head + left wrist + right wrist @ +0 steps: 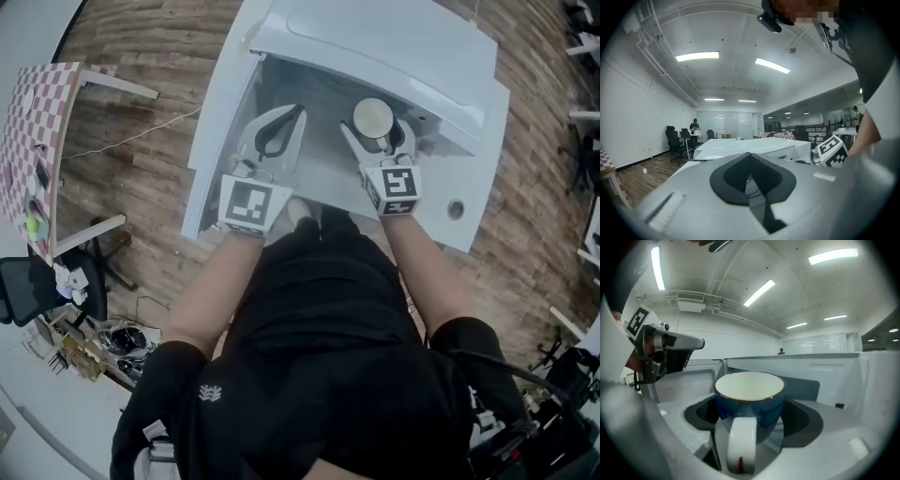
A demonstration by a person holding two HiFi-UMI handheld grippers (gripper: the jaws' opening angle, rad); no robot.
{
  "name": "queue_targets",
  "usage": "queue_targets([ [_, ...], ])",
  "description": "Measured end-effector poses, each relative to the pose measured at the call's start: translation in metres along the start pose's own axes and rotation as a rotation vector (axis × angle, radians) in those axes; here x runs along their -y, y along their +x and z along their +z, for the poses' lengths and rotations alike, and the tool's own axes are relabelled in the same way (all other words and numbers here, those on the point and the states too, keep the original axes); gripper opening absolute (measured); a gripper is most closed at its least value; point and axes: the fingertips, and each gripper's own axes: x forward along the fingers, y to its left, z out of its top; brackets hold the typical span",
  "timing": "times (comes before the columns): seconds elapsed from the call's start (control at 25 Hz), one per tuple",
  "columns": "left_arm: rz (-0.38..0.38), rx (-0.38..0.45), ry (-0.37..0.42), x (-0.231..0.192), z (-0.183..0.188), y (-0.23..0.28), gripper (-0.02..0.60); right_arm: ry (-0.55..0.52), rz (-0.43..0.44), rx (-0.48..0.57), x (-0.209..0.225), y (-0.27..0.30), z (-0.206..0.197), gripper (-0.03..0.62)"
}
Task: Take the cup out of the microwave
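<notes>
1. Cup [750,404] is at the open front of the microwave [375,47], handle toward you. Your right gripper [751,416] clamps its blue body.
2. Left gripper [751,161]: jaws closed on nothing, left of the cup.
3. Glazed ceramic, so likely stiff, weighty, slick and breakable. Grip the body mid-height and keep it upright.

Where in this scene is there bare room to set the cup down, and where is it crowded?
Bare: the grey floor between the left tongs and the cup; also the white ledge right of the right tongs. Crowded: round the cup itself, gripped by the right tongs.
</notes>
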Motion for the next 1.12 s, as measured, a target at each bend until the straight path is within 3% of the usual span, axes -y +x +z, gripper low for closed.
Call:
queue_targets([
  [0.4, -0.008, 0.034, 0.017, 0.0, 0.021, -0.007, 0.0, -0.034, 0.003, 0.031, 0.013, -0.043, 0.04, 0.39],
  [1.12, 0.01, 0.028, 0.05, -0.007, 0.035, 0.001, 0.0, -0.033, 0.001, 0.071, 0.039, -0.077, 0.064, 0.39],
])
